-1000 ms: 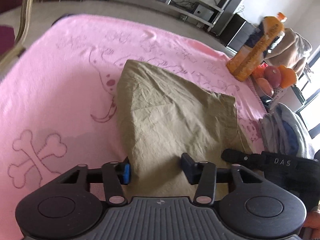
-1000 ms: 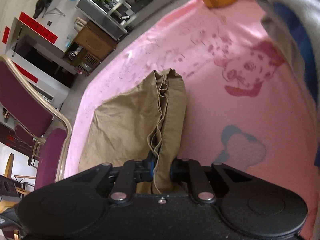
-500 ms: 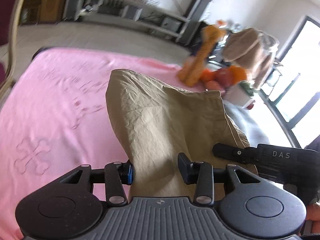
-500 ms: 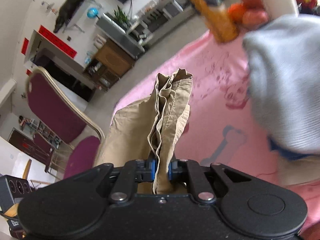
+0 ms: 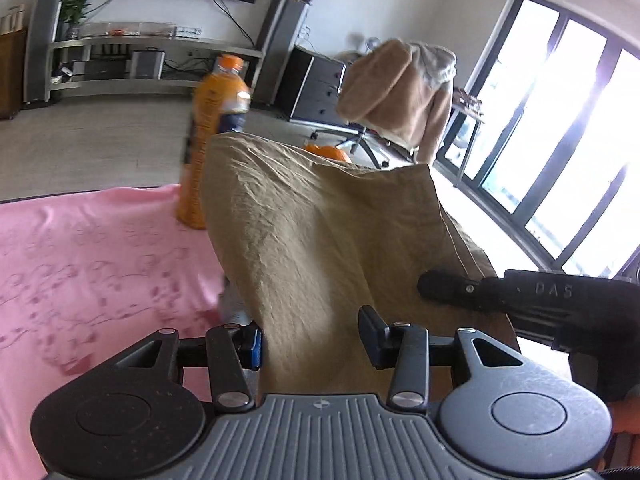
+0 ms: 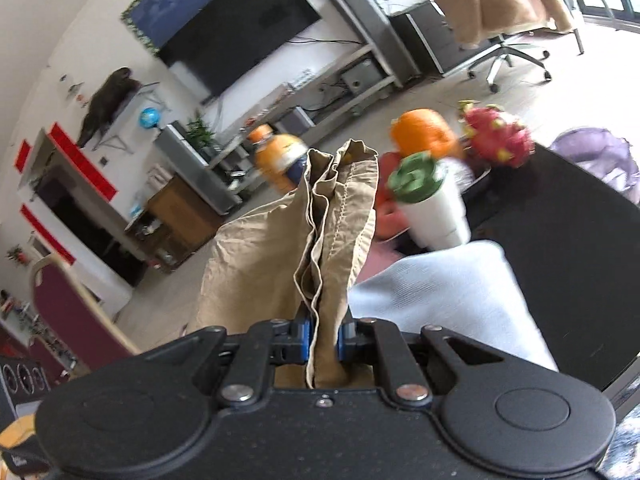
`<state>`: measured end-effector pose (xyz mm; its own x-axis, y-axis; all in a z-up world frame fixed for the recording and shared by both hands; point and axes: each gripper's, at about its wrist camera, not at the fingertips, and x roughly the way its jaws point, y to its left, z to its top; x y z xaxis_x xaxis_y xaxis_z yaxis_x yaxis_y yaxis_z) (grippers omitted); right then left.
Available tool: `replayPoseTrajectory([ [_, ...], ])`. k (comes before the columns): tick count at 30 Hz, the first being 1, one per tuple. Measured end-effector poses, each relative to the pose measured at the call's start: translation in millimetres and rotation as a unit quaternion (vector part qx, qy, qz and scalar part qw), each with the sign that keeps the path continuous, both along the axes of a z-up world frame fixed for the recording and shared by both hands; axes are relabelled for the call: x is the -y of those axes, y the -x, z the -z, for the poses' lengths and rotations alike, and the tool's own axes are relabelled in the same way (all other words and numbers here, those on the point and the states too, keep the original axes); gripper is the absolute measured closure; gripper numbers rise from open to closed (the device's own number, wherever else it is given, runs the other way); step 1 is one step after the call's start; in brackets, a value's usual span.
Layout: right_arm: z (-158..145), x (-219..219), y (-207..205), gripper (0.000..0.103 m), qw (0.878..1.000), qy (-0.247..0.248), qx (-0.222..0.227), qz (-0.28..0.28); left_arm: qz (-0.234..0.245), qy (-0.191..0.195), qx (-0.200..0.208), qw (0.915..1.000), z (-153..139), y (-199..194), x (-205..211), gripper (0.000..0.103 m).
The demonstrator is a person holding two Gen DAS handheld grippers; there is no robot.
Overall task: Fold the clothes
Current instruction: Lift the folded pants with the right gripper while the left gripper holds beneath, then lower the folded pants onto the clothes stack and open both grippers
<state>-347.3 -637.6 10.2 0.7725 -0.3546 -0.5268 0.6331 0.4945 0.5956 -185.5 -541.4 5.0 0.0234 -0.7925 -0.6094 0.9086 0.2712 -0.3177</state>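
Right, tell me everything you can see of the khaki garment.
The khaki garment is thin, wrinkled woven cloth, tan-olive, folded into several layers with a stitched hem at its bunched edge. It is lifted off the pink blanket. The right gripper is clamped on the layered edge; the cloth also runs between the left gripper fingers, which stand apart.

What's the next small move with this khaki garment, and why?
Probably close the left gripper on the khaki garment. Its jaws stand open with the cloth hanging between them, while the right gripper alone is clamped on the bunched edge, lifted above the pink blanket. A second hold would let both lay it flat.
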Motion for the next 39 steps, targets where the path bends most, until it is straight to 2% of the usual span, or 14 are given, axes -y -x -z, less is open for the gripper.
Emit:
replayPoseTrajectory([
  [7,93.1,68.5,-0.7,0.090,0.994,-0.081,-0.048,0.046,-0.034,-0.113,0.007,0.9930,78.3,-23.4,71.6,0.053],
  [8,105.4,75.3,0.4,0.088,0.993,-0.092,-0.046,0.051,-0.037,-0.111,0.010,0.9931,84.1,-26.3,72.3,0.046],
  [10,116.5,80.3,6.5,0.088,0.993,-0.103,-0.022,0.052,-0.028,-0.099,0.008,0.9946,84.1,-29.9,68.1,0.045],
  [13,105.9,74.8,11.3,0.081,0.995,-0.078,-0.037,0.040,-0.015,-0.093,0.014,0.9954,74.3,-30.1,56.5,0.043],
  [17,84.2,61.7,21.6,0.046,0.998,-0.028,-0.056,0.029,-0.003,-0.052,0.034,0.9981,51.7,-32.3,27.3,0.031],
  [19,67.8,54.1,27.6,0.041,0.997,0.010,-0.066,0.033,0.003,-0.028,0.054,0.9981,40.7,-34.6,12.1,0.032],
  [21,52.4,48.2,30.0,0.040,0.996,0.043,-0.067,0.034,0.013,-0.016,0.079,0.9966,35.8,-32.5,5.7,0.042],
  [22,47.2,47.4,29.2,0.042,0.996,0.053,-0.062,0.033,0.017,-0.016,0.091,0.9955,34.9,-30.3,6.5,0.049],
  [24,42.7,48.5,19.0,0.067,0.996,0.070,-0.053,0.022,0.025,-0.023,0.112,0.9931,39.3,-23.8,14.0,0.082],
  [25,42.8,50.6,11.2,0.082,0.996,0.076,-0.053,0.014,0.029,-0.029,0.118,0.9922,43.5,-21.0,18.8,0.085],
  [28,55.1,64.9,-18.2,0.084,0.995,0.076,-0.060,-0.015,0.033,-0.047,0.132,0.9896,62.2,-17.4,40.5,0.092],
  [34,96.6,103.8,-57.5,0.084,0.992,0.088,-0.084,-0.032,0.027,-0.063,0.128,0.9893,82.8,-19.7,83.1,0.093],
  [37,123.3,122.5,-61.9,0.103,0.989,0.085,-0.117,0.000,0.027,-0.068,0.128,0.9891,92.1,-20.0,100.5,0.093],
  [39,140.1,132.5,-57.6,0.103,0.991,0.066,-0.114,0.020,0.023,-0.069,0.135,0.9882,98.8,-18.4,108.1,0.092],
])
